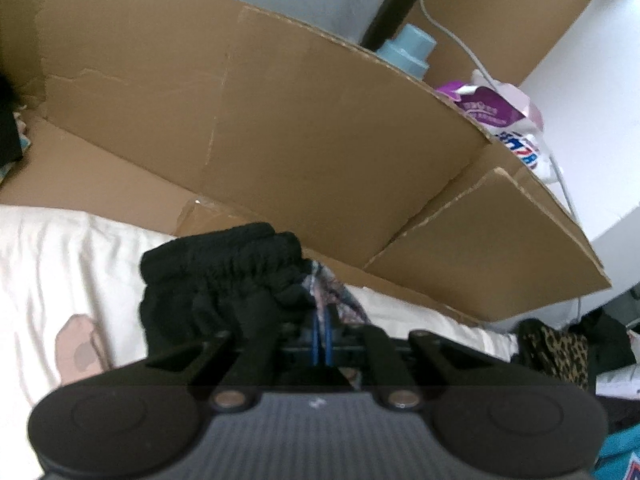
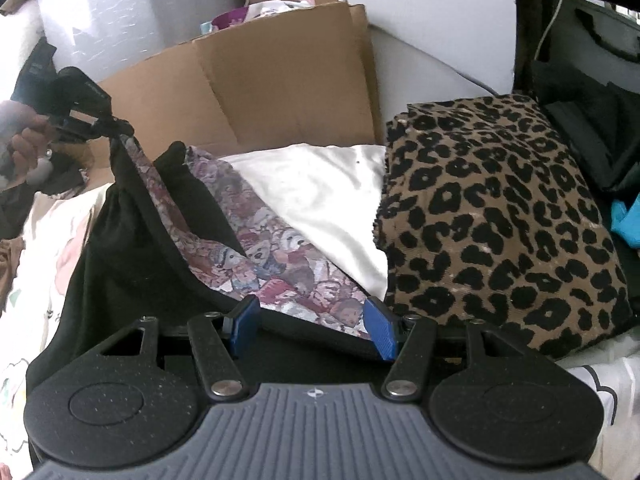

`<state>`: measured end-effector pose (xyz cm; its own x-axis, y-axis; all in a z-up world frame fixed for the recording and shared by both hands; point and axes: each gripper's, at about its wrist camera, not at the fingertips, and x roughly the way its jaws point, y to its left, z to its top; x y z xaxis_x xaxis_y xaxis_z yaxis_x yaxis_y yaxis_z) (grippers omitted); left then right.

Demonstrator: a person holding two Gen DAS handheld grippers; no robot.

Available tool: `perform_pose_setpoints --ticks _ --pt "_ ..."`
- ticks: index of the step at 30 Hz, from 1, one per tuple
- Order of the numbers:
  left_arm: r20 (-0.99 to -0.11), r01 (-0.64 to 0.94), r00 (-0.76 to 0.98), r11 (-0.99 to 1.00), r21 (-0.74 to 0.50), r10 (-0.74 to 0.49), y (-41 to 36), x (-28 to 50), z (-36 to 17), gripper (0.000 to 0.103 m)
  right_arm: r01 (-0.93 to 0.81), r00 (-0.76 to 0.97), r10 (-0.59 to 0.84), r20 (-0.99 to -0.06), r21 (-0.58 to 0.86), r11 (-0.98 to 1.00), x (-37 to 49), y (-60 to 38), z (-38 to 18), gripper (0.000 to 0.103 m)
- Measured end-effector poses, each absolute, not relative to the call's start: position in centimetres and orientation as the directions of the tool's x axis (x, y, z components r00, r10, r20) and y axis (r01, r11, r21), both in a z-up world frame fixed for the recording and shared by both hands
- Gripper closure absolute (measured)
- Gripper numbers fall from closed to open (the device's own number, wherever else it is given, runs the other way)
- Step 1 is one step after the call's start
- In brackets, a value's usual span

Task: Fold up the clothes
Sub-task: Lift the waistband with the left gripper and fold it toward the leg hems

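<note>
A black garment (image 2: 120, 240) with a teddy-bear print lining (image 2: 272, 264) is stretched over the white bed sheet (image 2: 320, 192). My left gripper (image 1: 322, 338) is shut on its bunched elastic waistband (image 1: 232, 268). In the right wrist view that left gripper (image 2: 102, 128) holds the garment's corner raised at the upper left, with a person's hand (image 2: 24, 140) behind it. My right gripper (image 2: 312, 328) is open, its blue pads (image 2: 380, 332) wide apart. The garment's black hem runs across between them, untouched by either pad as far as I can see.
A large flattened cardboard box (image 1: 280, 120) stands behind the bed. A leopard-print garment (image 2: 500, 220) lies folded to the right. A blue bottle (image 1: 408, 48) and purple packets (image 1: 488, 108) sit beyond the box. Dark bags (image 2: 592, 120) and a turquoise cloth (image 2: 628, 220) lie far right.
</note>
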<state>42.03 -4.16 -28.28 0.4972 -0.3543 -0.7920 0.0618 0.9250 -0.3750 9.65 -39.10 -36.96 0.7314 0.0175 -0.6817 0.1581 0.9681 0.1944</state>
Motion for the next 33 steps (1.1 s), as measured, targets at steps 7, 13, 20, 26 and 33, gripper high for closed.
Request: perform_pose_setpoints --ticks 7,13,20,26,33 --pt "-0.805 0.026 0.506 0.938 -0.346 -0.311 -6.2 44.7 -30.3 0.1 0.166 0.713 0.031 -0.701 0.212 0.963 10.0 -39.7 -37.8 0.039" --pt "-0.811 0.03 0.504 0.945 -0.326 -0.296 -7.3 46.3 -32.1 0.1 0.168 0.687 0.022 -0.726 0.189 0.967 9.9 -40.1 -38.7 0.039" --pt "-0.812 0.035 0.508 0.949 -0.314 -0.288 -8.4 47.7 -33.6 0.1 0.164 0.687 0.005 -0.726 0.162 0.973 9.4 -40.5 -38.2 0.039" --pt "-0.807 0.029 0.51 0.944 -0.33 -0.298 -8.7 48.3 -33.6 0.1 0.162 0.702 -0.003 -0.712 0.156 0.974 8.8 -40.4 -37.1 0.04" --pt "-0.811 0.017 0.505 0.942 -0.334 -0.296 -9.5 49.6 -35.3 0.1 0.123 0.729 0.026 -0.684 0.169 0.978 8.3 -39.5 -36.1 0.04"
